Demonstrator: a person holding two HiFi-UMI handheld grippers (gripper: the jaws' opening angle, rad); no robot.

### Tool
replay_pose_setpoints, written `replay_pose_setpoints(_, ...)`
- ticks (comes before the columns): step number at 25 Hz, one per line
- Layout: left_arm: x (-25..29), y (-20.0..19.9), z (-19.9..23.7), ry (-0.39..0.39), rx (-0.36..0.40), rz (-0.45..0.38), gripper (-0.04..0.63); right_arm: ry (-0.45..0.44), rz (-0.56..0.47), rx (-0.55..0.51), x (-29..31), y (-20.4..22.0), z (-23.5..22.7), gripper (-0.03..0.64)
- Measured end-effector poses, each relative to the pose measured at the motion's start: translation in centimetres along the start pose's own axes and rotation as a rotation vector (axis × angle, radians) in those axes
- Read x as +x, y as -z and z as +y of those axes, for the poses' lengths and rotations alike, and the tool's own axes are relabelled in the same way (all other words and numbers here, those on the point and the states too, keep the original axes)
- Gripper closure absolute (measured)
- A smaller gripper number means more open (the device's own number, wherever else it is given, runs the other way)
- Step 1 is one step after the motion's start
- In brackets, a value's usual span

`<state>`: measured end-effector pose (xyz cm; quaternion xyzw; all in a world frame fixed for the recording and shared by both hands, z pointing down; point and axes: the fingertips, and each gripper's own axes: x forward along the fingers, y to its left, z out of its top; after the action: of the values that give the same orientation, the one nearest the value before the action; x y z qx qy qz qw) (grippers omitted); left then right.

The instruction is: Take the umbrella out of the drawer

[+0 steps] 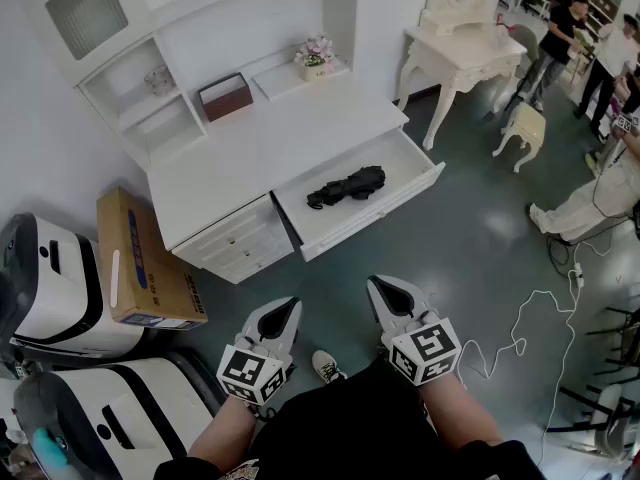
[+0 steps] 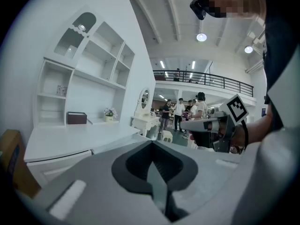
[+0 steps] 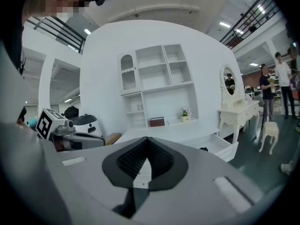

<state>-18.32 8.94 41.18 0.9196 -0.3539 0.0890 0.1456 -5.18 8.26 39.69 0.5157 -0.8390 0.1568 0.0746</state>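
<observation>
A black folded umbrella [image 1: 347,186] lies in the open right-hand drawer [image 1: 378,215] of a white desk [image 1: 255,148]; in the right gripper view only a dark bit of the umbrella [image 3: 203,149] shows above the drawer wall [image 3: 220,146]. Both grippers hang well short of the desk, over the floor in front of me. My left gripper [image 1: 290,306] [image 2: 151,143] is shut and holds nothing. My right gripper [image 1: 378,286] [image 3: 147,138] is also shut and empty, pointing toward the drawer.
A cardboard box [image 1: 145,263] leans at the desk's left, with white machines [image 1: 60,288] beside it. A brown box [image 1: 225,96] and flowers [image 1: 316,53] sit on the hutch shelves. A white dressing table [image 1: 460,53], stool [image 1: 522,128], people and a floor cable [image 1: 530,328] are to the right.
</observation>
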Motion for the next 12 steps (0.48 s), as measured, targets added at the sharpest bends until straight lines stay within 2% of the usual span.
replay_pose_setpoints(12, 0.04, -0.20, 0.28, 0.003, -0.001, -0.003, 0.594, -0.013, -0.027, 0.022, 0.41, -0.43, -0.04, 0.591)
